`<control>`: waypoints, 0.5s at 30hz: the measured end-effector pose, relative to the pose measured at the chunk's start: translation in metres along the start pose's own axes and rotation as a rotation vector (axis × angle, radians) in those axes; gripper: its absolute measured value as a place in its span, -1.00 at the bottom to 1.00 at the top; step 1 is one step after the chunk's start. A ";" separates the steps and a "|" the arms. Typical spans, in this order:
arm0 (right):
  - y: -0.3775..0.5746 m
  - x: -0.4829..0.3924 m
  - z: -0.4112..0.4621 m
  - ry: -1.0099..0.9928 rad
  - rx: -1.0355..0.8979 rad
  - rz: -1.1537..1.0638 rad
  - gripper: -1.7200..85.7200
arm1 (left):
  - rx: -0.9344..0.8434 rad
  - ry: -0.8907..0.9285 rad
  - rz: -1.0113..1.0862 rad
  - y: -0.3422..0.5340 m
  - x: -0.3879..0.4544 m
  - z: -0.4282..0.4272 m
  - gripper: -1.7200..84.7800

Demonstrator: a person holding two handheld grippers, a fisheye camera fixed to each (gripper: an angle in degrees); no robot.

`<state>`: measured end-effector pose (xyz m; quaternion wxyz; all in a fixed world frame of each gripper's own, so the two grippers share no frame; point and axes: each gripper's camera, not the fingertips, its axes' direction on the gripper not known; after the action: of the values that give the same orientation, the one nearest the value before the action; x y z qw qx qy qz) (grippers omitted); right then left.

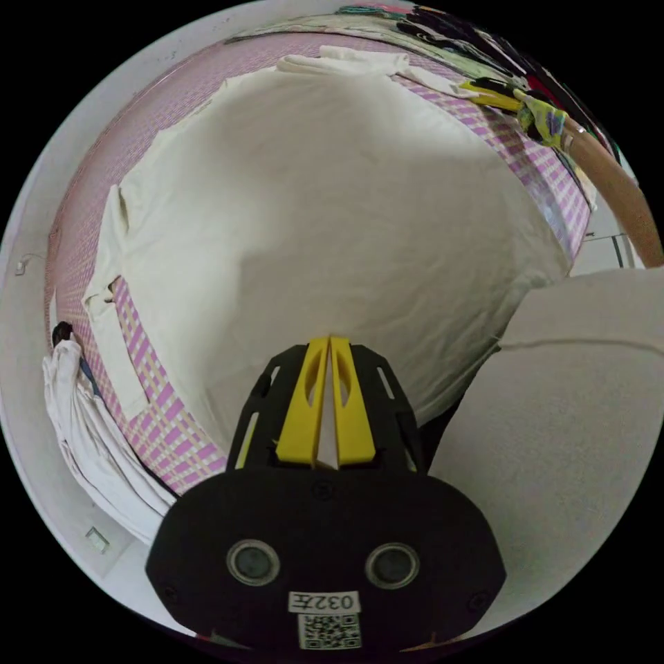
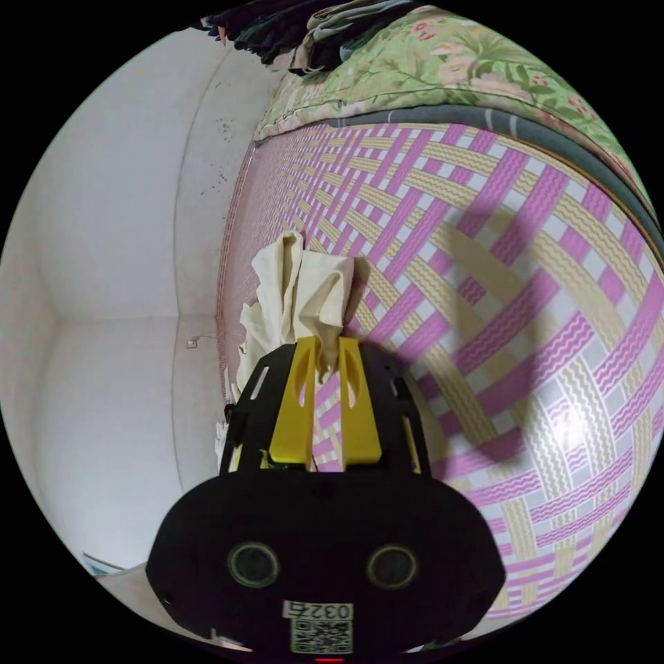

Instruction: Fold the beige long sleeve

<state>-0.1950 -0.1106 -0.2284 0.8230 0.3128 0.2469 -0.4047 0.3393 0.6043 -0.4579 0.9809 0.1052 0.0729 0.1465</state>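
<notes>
Beige long sleeve [image 1: 332,207] lies spread mostly flat on the pink woven mat [image 1: 159,401], body broad and smooth under my left tool [image 1: 330,346], one sleeve doubled back along the edge nearest the wall, another fold bunched at the far end. In the right gripper view I see a bunched end of the same beige cloth [image 2: 304,290] rising out of my right tool [image 2: 328,349], the rest trailing down beside the mat [image 2: 519,346].

Risks, my read: the right pinch looks shallow, just a tip of fabric between the yellow jaws, so a quick pull could slip it out and drop the sleeve crooked. Cloth there is twisted, so laying it down as is would bake in a wrinkle. Left tool sits pressed together over the body with no clear bite; I can't tell whether any fabric sits between the jaws, and if it drags it would ruck up the smooth panel. Pale fabric of the person's clothing [image 1: 574,429] hangs close to the hem and could snag it.

Pose: left tool points at the middle of the shirt, jaws together, just above or touching the cloth, can't tell which. Right tool is held low over the mat, jaws nearly closed, pinching the beige bunch. A gloved hand [image 1: 539,117] with bare forearm reaches in at the far side of the mat. White cloth [image 1: 90,429] heaps by the wall.
</notes>
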 end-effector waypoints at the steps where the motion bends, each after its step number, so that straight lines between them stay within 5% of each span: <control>1: -0.001 0.000 0.001 -0.001 0.002 -0.002 -0.84 | -0.009 0.003 -0.004 -0.003 0.001 0.000 -0.98; 9: 0.001 -0.024 0.001 0.043 0.053 -0.050 -0.70 | 0.017 0.071 -0.046 -0.007 -0.004 0.001 -0.98; 15: -0.002 -0.025 0.010 0.100 0.021 -0.015 -0.89 | 0.067 0.061 0.016 0.000 -0.006 0.004 -0.98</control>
<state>-0.2085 -0.1056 -0.2056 0.8032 0.3394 0.2856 -0.3975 0.3341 0.6012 -0.4529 0.9729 0.1343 0.1068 0.1550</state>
